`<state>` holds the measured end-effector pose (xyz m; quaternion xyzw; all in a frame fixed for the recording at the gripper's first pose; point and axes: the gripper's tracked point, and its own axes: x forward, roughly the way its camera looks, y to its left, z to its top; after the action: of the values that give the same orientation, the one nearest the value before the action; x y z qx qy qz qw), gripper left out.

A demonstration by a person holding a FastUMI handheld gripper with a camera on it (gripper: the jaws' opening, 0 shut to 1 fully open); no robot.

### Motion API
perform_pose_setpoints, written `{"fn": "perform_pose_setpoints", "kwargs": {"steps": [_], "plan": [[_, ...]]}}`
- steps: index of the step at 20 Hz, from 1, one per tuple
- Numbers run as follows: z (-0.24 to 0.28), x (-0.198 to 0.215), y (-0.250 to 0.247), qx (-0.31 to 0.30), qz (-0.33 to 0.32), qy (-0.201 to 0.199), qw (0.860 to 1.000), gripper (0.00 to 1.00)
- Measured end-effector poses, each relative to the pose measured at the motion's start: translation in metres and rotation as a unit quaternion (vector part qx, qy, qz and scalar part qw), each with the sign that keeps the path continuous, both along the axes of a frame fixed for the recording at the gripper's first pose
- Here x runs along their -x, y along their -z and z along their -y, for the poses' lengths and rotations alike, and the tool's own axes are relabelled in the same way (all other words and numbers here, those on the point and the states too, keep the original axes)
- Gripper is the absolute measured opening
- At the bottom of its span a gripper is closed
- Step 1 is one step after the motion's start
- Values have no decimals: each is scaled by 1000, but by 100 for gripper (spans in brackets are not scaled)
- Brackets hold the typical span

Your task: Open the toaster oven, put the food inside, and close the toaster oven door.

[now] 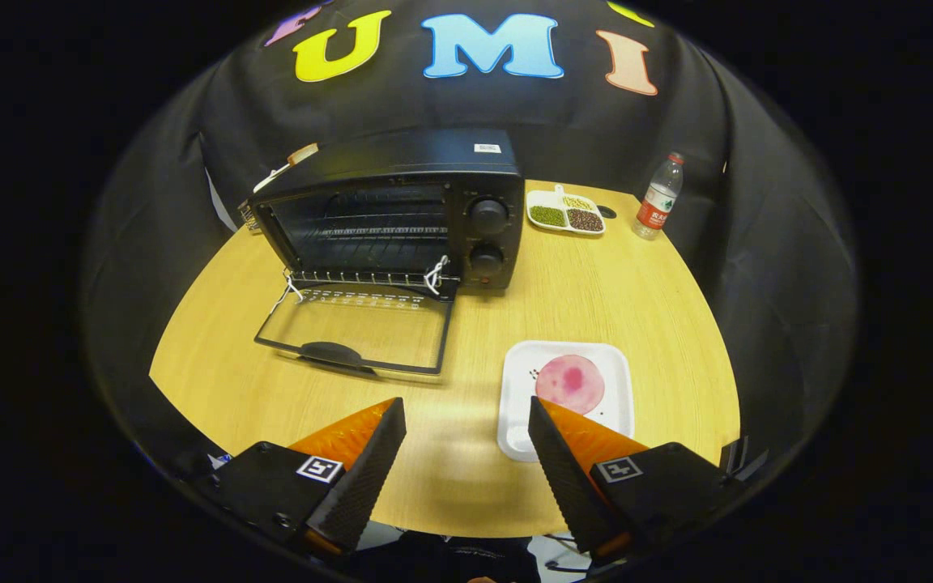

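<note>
From the gripper view, the black toaster oven with two round knobs (402,206) is standing on the far left part of the round light-wood table (596,300). Its glass door with the dark handle (357,328) is lying fully open, flat down on the table, and white strings are hanging at both hinges. The wire rack inside (369,231) is looking empty.

The food, a flat round pink slice (570,383), is lying on a white square tray with rounded corners (619,380), which is sitting to the right of the open door and just ahead of the right finger. The two-finger gripper with orange and black fingers (466,421) is hovering above the near table edge with its fingers spread wide, and it is holding nothing; only bare table is showing between them.

So the opening seems done, and the step in hand is probably picking up the food. The gripper is standing left of the tray, so it should be shifting right until the slice is lying between the fingers. Because the slice is thin and flat, the fingers should be coming low, nearly touching the tray, and closing gently on its edges, without pushing the tray.

Beyond the oven, a white divided dish with green and brown beans (565,212) and a clear plastic bottle with a red label (659,198) are standing well apart from the work.
</note>
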<state>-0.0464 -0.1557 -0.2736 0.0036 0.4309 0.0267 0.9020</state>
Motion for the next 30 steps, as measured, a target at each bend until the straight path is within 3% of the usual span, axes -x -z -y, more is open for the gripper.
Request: {"fn": "perform_pose_setpoints", "kwargs": {"steps": [4,12,19,24,26,30], "plan": [[50,-4,-8,-13,-6,-11,1000,98],[137,-10,16,-70,-45,11,996,98],[163,-11,78,-62,-121,17,991,98],[166,-15,110,-22,-172,19,985,98],[166,-14,108,-10,-183,20,983,95],[153,-17,113,-17,-210,12,978,69]]}}
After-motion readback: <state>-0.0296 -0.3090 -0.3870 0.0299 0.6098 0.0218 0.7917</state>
